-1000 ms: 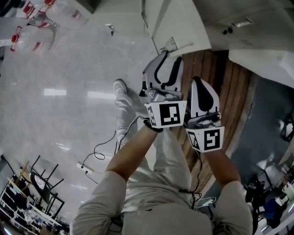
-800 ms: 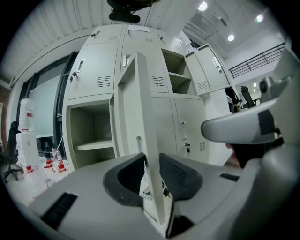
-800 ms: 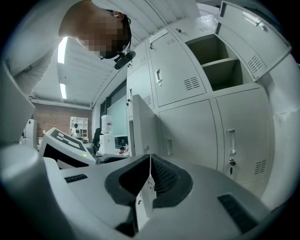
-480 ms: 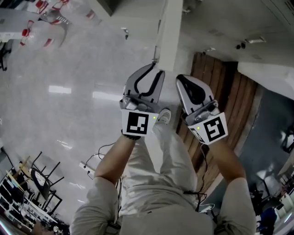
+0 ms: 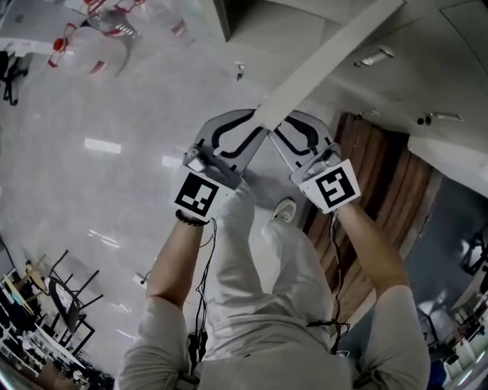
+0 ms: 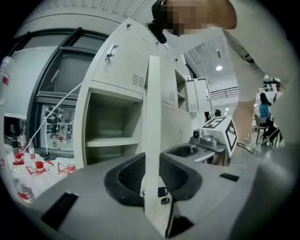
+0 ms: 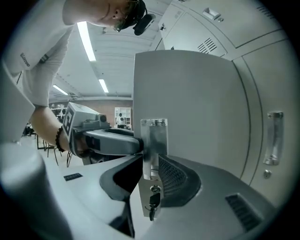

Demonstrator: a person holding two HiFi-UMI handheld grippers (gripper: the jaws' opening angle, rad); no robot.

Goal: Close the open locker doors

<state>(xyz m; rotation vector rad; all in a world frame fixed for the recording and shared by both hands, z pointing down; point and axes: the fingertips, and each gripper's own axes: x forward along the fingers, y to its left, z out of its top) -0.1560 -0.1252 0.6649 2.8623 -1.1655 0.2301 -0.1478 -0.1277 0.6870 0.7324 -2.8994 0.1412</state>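
Note:
An open white locker door [image 5: 328, 49] shows edge-on, running out from the locker bank [image 5: 427, 68]. My two grippers flank its free edge. The left gripper [image 5: 242, 122] has the door edge [image 6: 152, 103] between its jaws [image 6: 152, 161]; the jaws are closing and both ribbed pads touch the edge. The right gripper [image 5: 293, 122] is opening [image 7: 150, 164] around the door's metal latch plate [image 7: 153, 140], which carries a key [image 7: 151, 199]; its right pad lies against the plate and the left jaw stands off. Behind the door is an open compartment with a shelf [image 6: 112, 140].
Closed locker doors with handles [image 7: 274, 138] stand to the right. Clear bottles with red caps [image 5: 99, 23] sit at the far left. A wood-plank panel [image 5: 366, 190] lies by the lockers, a cable [image 5: 206, 251] trails on the pale floor, and chairs [image 5: 46, 297] stand at the lower left.
Both grippers moved up and apart to either side of the door's edge. The door now shows as a thin strip. The left jaws have narrowed on it; the right jaws have spread.

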